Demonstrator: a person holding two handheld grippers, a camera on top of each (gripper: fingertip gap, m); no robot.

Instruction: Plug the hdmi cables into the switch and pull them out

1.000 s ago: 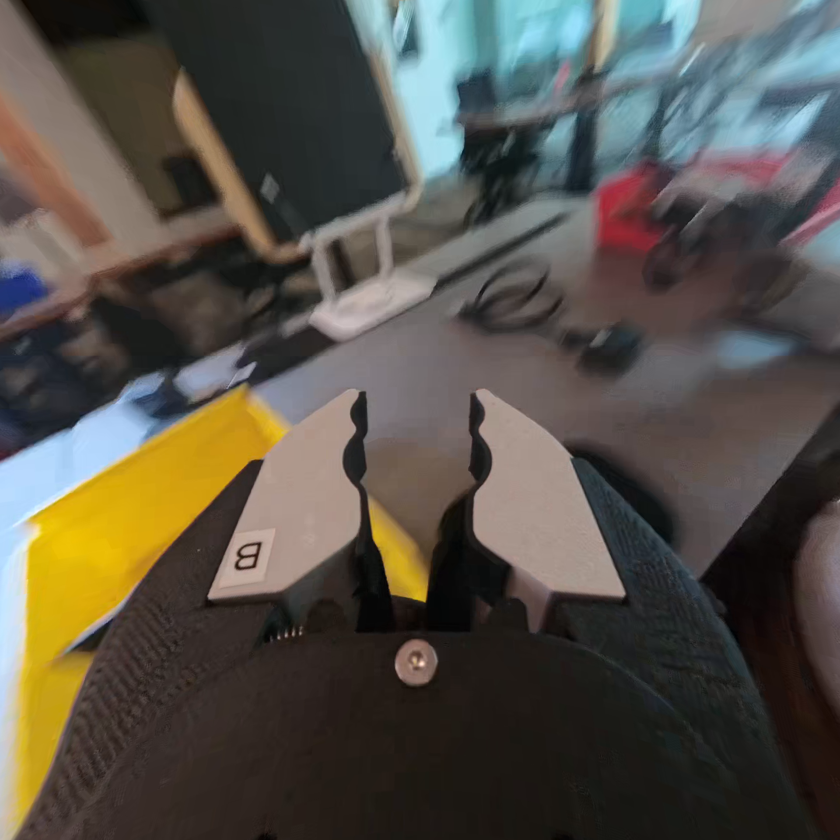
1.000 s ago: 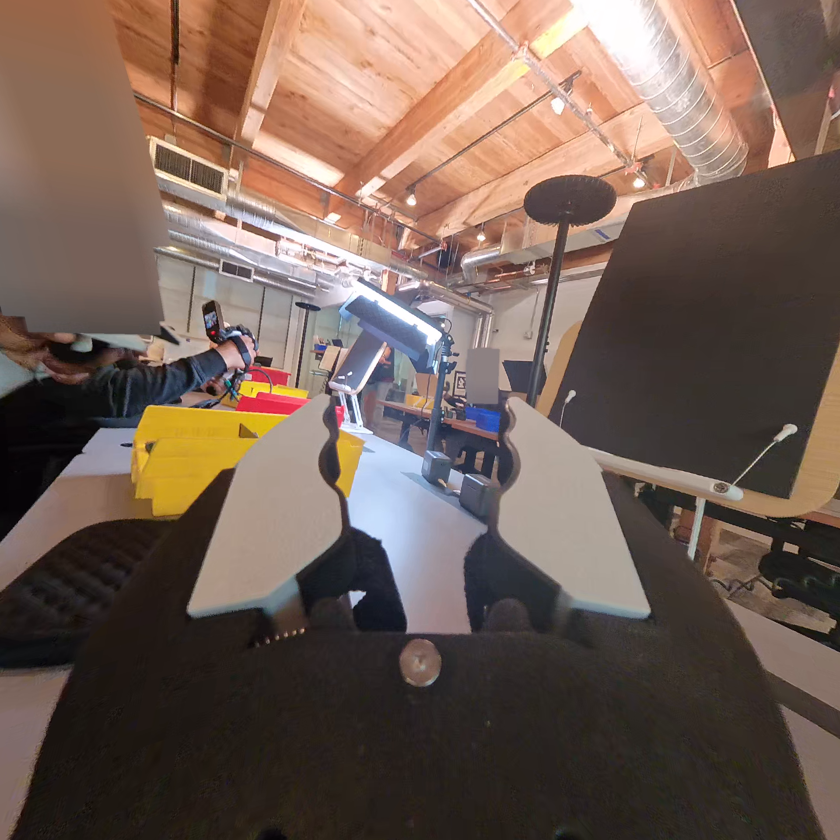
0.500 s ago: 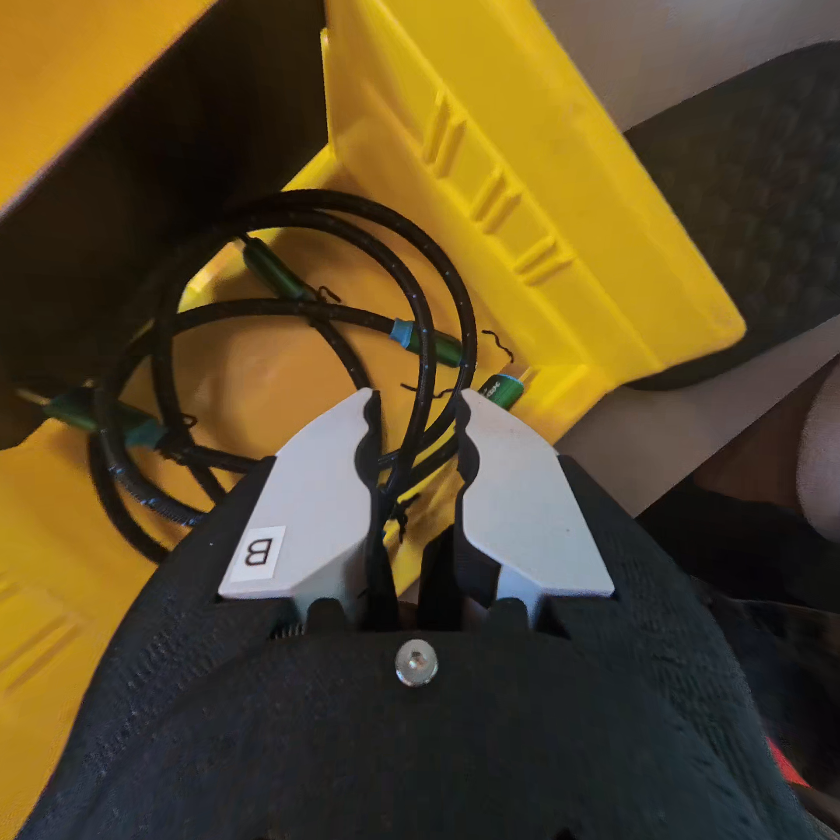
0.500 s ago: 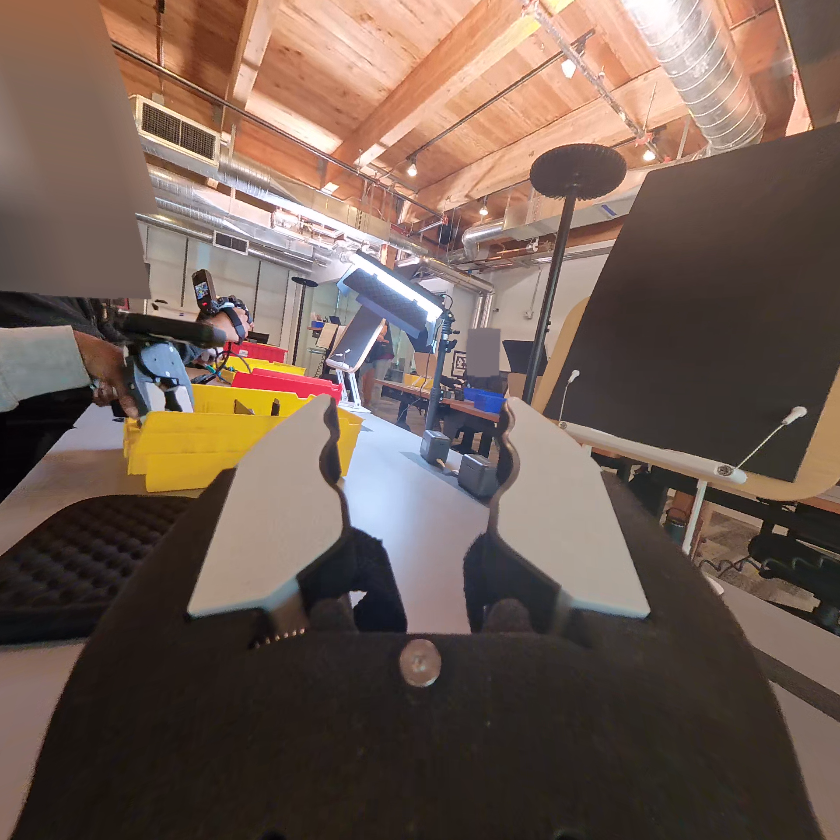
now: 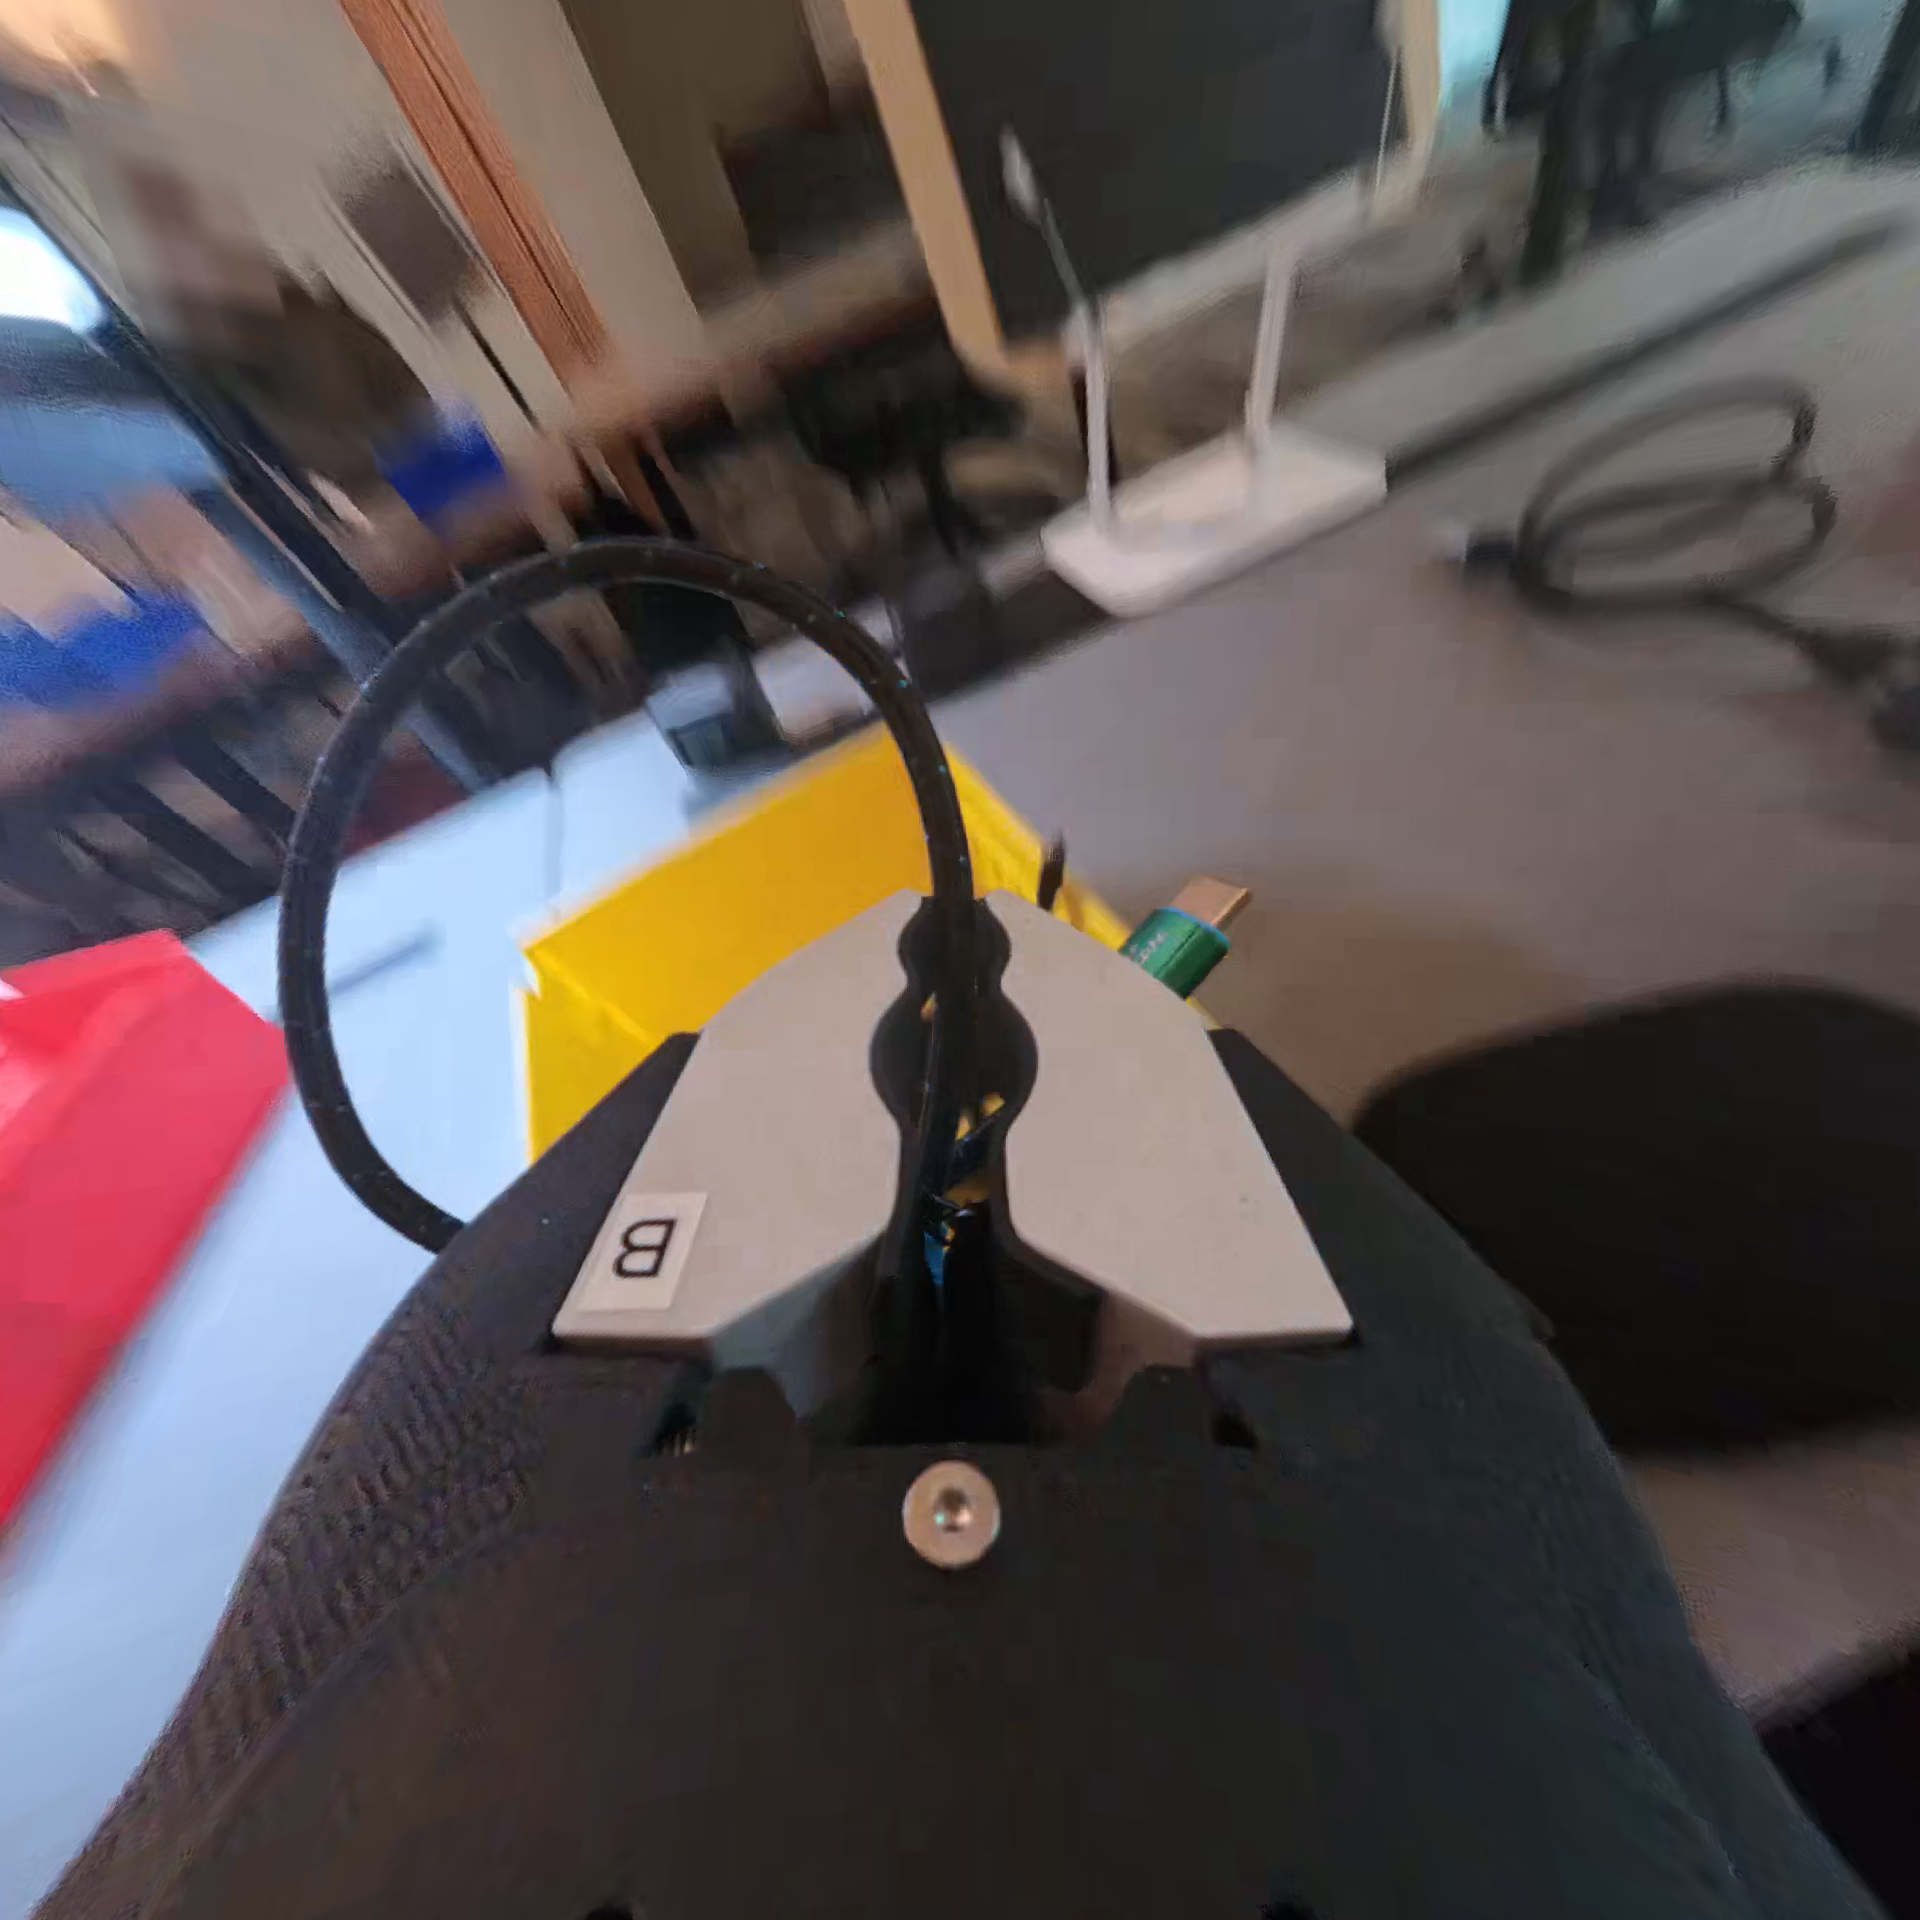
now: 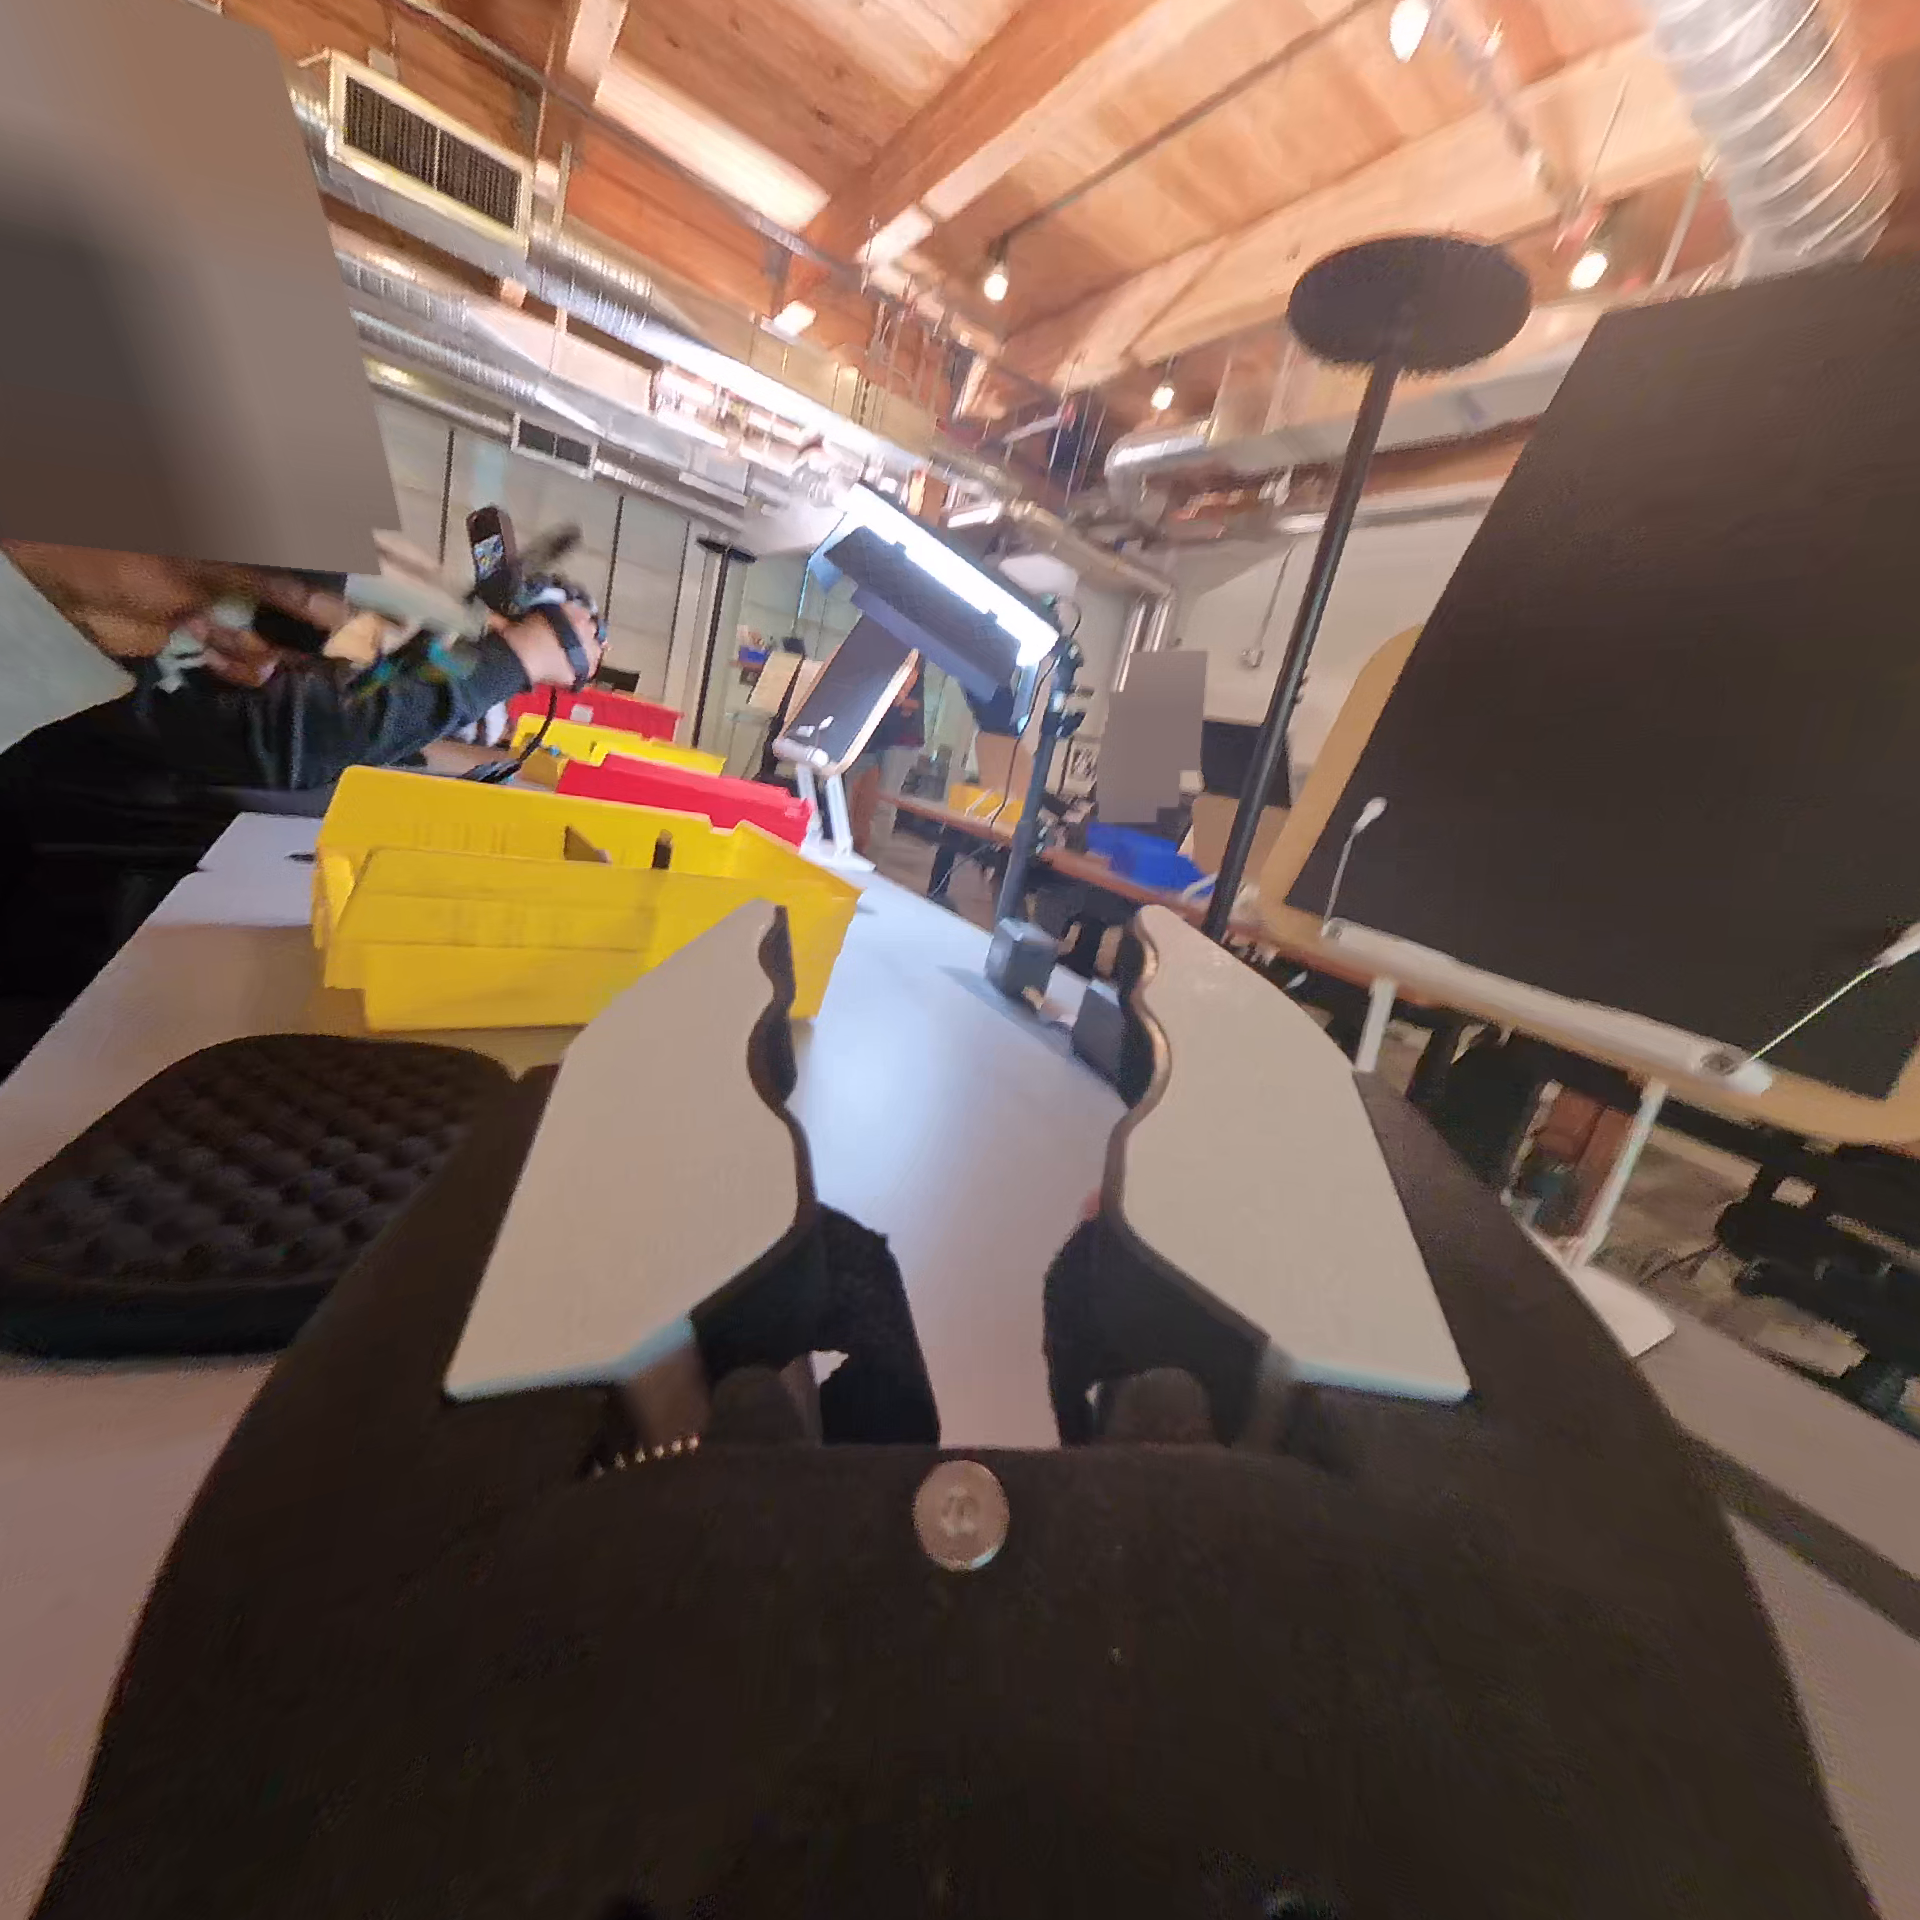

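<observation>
My left gripper (image 5: 951,914) is shut on a black braided HDMI cable (image 5: 343,790). The cable loops up and to the left above the fingers, and its green plug (image 5: 1184,940) with a metal tip sticks out to the right of the right finger. It is held in the air above the yellow bin (image 5: 748,914). My right gripper (image 6: 956,935) is open and empty, low over the grey table (image 6: 935,1122). The yellow bin (image 6: 540,914) shows to its front left. I see no switch in either view.
A black foam pad (image 6: 218,1174) lies at the left of the right gripper; it also shows in the left wrist view (image 5: 1662,1195). Red bins (image 6: 686,790) stand behind the yellow one. A black panel on a white stand (image 6: 1662,665) is at the right. Another person's arm (image 6: 395,686) is at far left.
My left gripper was open in the yellow bin around the cables; it has shut on one cable and lifted it out. The right gripper stayed open and shifted only slightly.
</observation>
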